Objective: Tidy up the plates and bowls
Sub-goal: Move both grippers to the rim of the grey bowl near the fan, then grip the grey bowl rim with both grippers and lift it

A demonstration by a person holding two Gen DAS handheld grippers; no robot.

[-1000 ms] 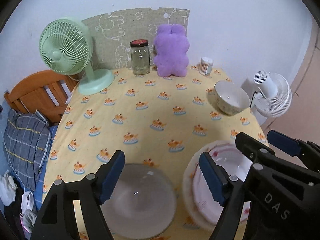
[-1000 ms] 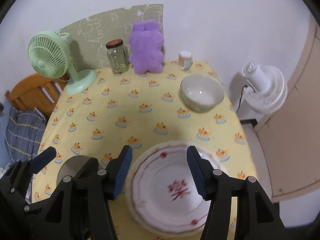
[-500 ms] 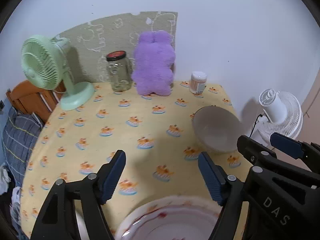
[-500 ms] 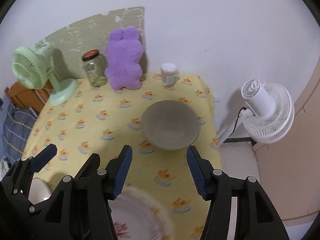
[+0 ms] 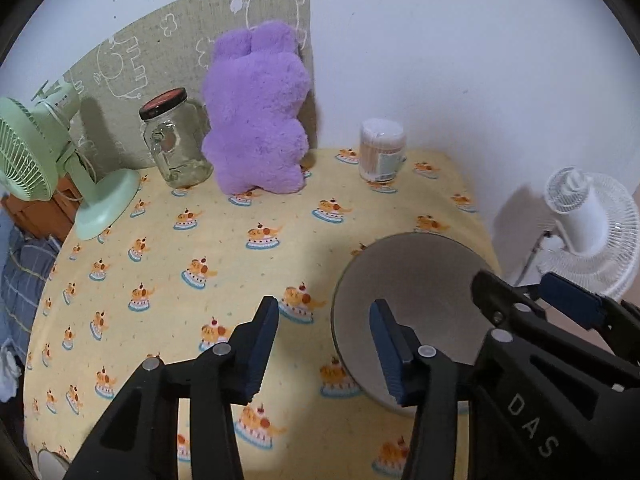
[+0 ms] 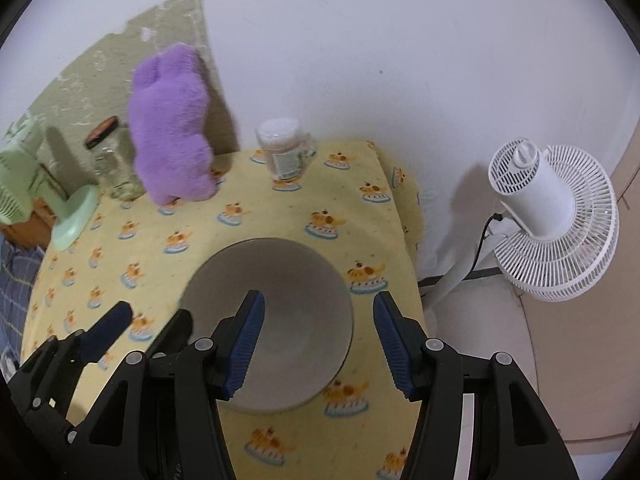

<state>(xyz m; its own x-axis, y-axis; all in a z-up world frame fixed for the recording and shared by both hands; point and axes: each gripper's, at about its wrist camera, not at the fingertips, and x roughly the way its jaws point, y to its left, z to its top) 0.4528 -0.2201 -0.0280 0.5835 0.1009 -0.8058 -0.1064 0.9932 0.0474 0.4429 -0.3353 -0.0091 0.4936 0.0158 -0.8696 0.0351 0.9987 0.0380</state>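
Your left tool [image 5: 320, 344] hangs over the yellow desk [image 5: 224, 248] with its pads apart and nothing between them; only patterned cloth lies under it, and the bowl [image 5: 416, 292] sits just to its right. At the lower left edge of that view a sliver of something pale and round shows, too little to name. Your right tool [image 6: 318, 344] is also spread wide and empty, poised over the bowl [image 6: 280, 280] so that its left pad overlaps the bowl's inside and its right pad stands outside the near-right rim. I cannot tell whether either pad touches the rim yet.

By my judgement the organizing has hardly begun: the bowl stands alone near the desk's right edge, not stacked with anything, and no dish is in hand. The grasp on the bowl, its carry and the stacking all remain.

Compared with a second ago, both of your tools have swept forward and to the right. The flowered plate and the clear dish that lay beneath them then have dropped out of view, and the bowl, then far off near the desk's right edge, now fills the foreground under your right tool.
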